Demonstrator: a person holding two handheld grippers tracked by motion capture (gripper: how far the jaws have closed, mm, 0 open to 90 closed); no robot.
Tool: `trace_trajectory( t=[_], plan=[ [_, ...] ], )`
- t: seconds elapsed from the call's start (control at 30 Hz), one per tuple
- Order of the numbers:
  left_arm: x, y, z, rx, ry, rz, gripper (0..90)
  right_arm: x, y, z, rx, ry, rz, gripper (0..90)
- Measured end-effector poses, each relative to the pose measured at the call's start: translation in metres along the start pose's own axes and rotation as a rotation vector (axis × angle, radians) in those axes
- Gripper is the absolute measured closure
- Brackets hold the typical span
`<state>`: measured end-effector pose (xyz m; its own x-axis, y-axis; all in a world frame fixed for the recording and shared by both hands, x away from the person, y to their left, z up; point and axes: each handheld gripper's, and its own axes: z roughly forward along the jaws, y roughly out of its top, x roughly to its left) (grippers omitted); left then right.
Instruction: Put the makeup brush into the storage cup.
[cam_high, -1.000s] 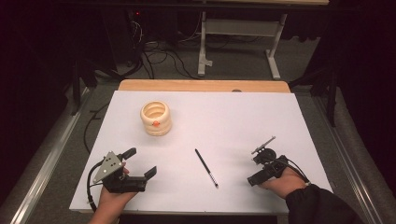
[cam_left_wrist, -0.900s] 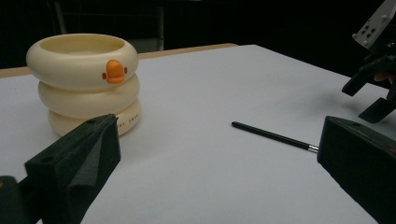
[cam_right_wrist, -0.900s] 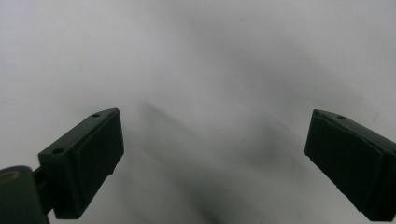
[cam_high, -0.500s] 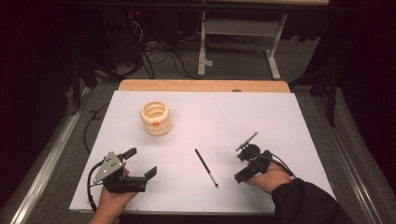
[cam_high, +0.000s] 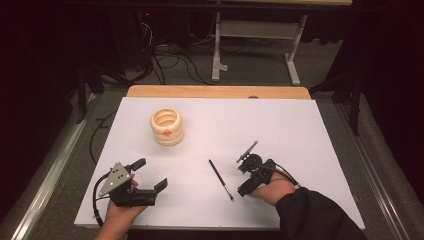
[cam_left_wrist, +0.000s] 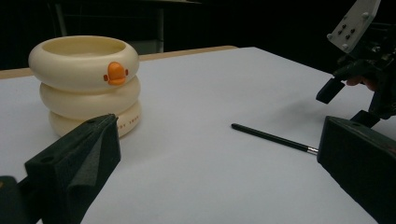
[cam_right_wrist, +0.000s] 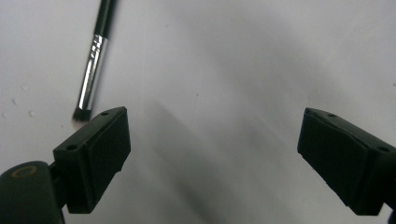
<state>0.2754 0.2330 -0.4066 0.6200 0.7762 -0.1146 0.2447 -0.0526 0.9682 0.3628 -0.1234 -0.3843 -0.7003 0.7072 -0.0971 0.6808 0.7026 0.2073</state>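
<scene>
Right gripper (cam_high: 243, 179) jaws wide, having just closed a touch, nothing between them; brush (cam_high: 221, 179) lies flat just to its left, bristle tip by the left jaw. Farther left, left gripper (cam_high: 150, 174) gapes empty; ring cup (cam_high: 167, 126) stands beyond it on the table (cam_high: 300, 130)

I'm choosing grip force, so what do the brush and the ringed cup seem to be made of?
The brush: slim black handle, probably lacquered wood or plastic, with a shiny ferrule that mirrors light like metal, and dark bristles. The ringed cup: cream, smooth, softly glossy stacked rings with an orange duck bill, likely glazed ceramic or moulded plastic; the look leaves it open.
</scene>
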Motion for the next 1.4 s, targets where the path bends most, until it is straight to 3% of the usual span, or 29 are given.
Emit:
trace_trajectory(
  t=[0.03,0.07,0.3,0.77,0.8,0.9,1.0,1.13,1.23,1.27,1.3,1.33,1.4],
  plan=[
    [0.000,0.000,0.000,0.002,0.000,0.004,0.2,-0.002,0.002,0.001,-0.015,-0.001,-0.050,11.4],
    [0.000,0.000,0.000,0.002,-0.001,0.004,0.2,0.002,0.003,0.001,-0.005,0.001,-0.019,11.4],
    [0.000,0.000,0.000,0.000,0.000,0.003,0.2,0.009,0.013,-0.001,-0.017,0.008,-0.060,12.5],
    [-0.001,0.001,-0.001,-0.004,0.000,0.001,0.2,0.029,0.028,-0.002,-0.033,0.033,-0.096,14.4],
    [-0.001,0.001,-0.001,-0.004,0.000,0.002,0.2,0.032,0.030,-0.002,-0.023,0.035,-0.121,14.4],
    [-0.001,0.001,-0.001,-0.003,-0.001,0.001,0.2,0.035,0.031,0.001,-0.009,0.043,-0.134,15.9],
    [-0.001,0.001,0.000,-0.003,-0.001,0.001,0.1,0.037,0.032,0.002,-0.002,0.053,-0.122,17.1],
    [-0.001,0.001,-0.001,-0.004,-0.003,0.002,0.2,0.039,0.034,0.004,-0.009,0.057,-0.124,23.4],
    [-0.001,0.001,-0.001,-0.003,-0.003,0.000,0.2,0.040,0.036,0.005,-0.009,0.071,-0.123,32.3],
    [-0.001,0.001,-0.001,-0.003,-0.003,0.000,0.1,0.042,0.037,0.006,-0.015,0.085,-0.124,39.2],
    [-0.001,0.001,-0.001,-0.003,-0.003,0.000,0.2,0.042,0.037,0.006,-0.015,0.085,-0.124,39.2],
    [-0.001,0.001,-0.001,-0.004,-0.003,0.000,0.2,0.043,0.037,0.007,-0.011,0.097,-0.128,45.8],
    [-0.001,0.001,-0.001,-0.004,-0.003,0.000,0.2,0.044,0.038,0.007,-0.004,0.102,-0.130,48.1]
  ],
)
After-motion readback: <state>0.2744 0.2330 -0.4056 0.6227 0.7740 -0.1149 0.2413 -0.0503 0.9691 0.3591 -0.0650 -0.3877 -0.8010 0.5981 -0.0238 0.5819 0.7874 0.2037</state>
